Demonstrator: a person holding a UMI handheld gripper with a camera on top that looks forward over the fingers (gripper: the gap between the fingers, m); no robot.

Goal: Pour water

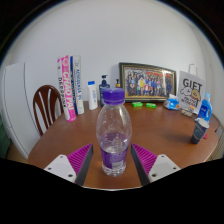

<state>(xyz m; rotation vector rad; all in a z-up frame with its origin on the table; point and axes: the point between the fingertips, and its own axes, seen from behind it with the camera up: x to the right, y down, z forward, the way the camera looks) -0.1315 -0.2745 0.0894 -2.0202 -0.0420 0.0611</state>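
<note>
1. Two fingers point(113, 163) spread wide, pink pads facing inward, one on each side of the water bottle point(114, 134). A gap shows on both sides, so no grip yet.
2. Bottle stands upright on the table point(60, 140) near its front edge, between the fingers and centred on the gripper axis. My read: lined up this way so a straight close lands on the label band.
3. Purple cap is on. Purple label wraps the lower body at about pad height. Liquid level is hard to read through the clear plastic.
4. Task status, as a judgement: pre-grasp. Nothing is lifted, and I see no cup or other vessel to pour into.
5. Along the table's far edge, against the wall: a pink carton point(67, 87), a white bottle point(92, 95), a dark pump bottle point(104, 90), a framed photo point(147, 82), and a printed sign point(192, 91). All are well apart from the bottle, so the grasp path looks free.
6. Blue-and-white items point(203, 115) sit by the table's right edge. A wooden chair point(46, 105) is tucked in at the left edge.
7. Risk: thin plastic may squash under a hard squeeze, and a tall bottle tips if one finger touches first.
</note>
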